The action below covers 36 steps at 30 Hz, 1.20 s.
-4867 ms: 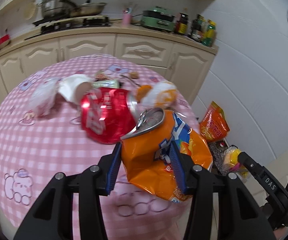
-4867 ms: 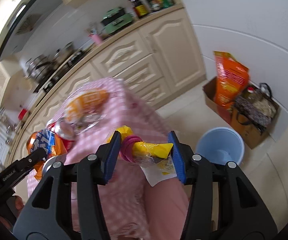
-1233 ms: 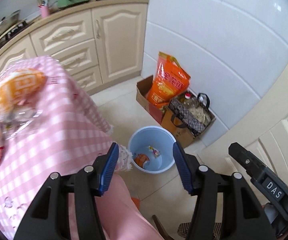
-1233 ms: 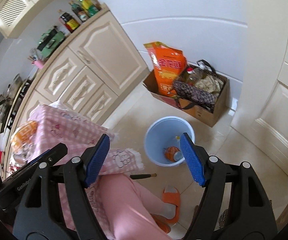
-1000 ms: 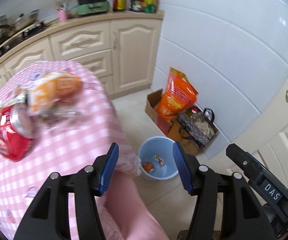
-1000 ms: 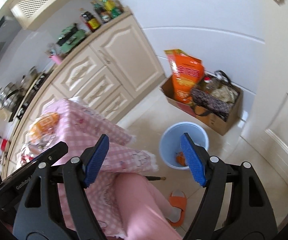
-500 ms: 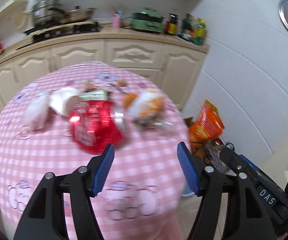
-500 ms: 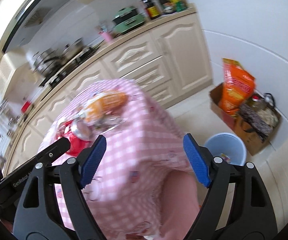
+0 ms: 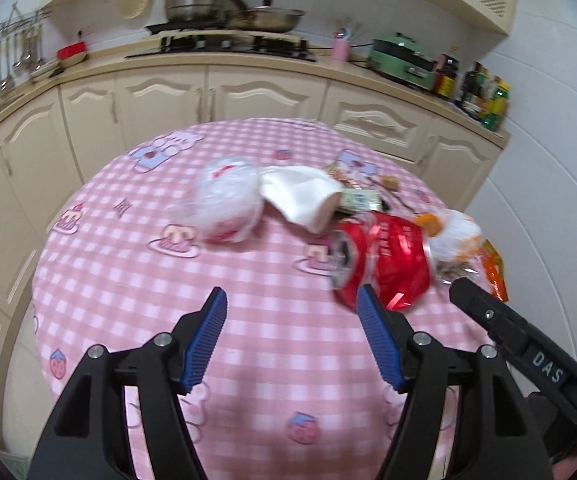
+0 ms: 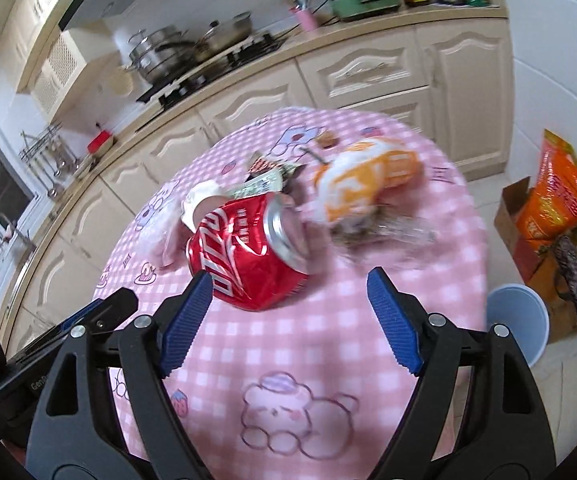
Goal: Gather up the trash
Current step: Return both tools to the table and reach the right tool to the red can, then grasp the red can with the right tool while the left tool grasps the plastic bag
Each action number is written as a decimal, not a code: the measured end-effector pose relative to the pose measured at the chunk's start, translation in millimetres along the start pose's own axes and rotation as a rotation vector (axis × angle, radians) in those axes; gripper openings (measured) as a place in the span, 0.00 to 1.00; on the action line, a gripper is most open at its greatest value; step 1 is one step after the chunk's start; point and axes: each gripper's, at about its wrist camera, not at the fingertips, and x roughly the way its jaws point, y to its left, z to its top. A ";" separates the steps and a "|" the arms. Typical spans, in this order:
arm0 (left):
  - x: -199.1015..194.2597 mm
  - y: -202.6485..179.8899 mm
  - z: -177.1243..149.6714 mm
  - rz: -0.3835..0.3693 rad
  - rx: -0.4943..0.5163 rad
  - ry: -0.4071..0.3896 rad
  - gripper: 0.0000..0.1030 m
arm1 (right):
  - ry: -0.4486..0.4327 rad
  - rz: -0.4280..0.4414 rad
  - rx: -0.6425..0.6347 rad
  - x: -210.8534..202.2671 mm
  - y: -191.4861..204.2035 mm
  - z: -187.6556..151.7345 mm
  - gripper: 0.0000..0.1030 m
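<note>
Trash lies on the round pink checked table (image 9: pixel 136 264). A crushed red can (image 9: pixel 384 260) (image 10: pixel 248 260) sits at its right part, with an orange and white wrapper (image 9: pixel 454 236) (image 10: pixel 368 184) beside it. A white paper cup (image 9: pixel 300 196) on its side and a crumpled white plastic bag (image 9: pixel 224 204) lie further left. My left gripper (image 9: pixel 290 308) hangs open and empty over the table, the can just past its right finger. My right gripper (image 10: pixel 288 288) is open and empty too, the can just beyond its left finger. The blue bin (image 10: pixel 516 320) stands on the floor at the right.
Small scraps and a green wrapper (image 9: pixel 358 200) lie behind the can. Cream cabinets and a counter with pots (image 9: pixel 200 4), a green cooker (image 9: pixel 402 58) and bottles (image 9: pixel 484 94) ring the table. An orange bag (image 10: pixel 556 196) in a cardboard box stands by the wall.
Both grippers have swung from over the blue bin on the floor back to the table. The can and wrappers are now close in front of the open jaws.
</note>
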 end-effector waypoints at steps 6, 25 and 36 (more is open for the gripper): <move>12.3 20.3 3.8 0.017 -0.044 0.024 0.64 | 0.028 -0.018 -0.028 30.2 10.6 8.8 0.68; 40.8 39.0 26.3 0.025 -0.094 0.061 0.68 | -0.021 0.030 -0.015 27.0 9.2 28.1 0.20; 87.0 55.6 64.5 0.090 -0.097 0.109 0.77 | -0.095 0.058 0.011 7.1 5.0 57.1 0.20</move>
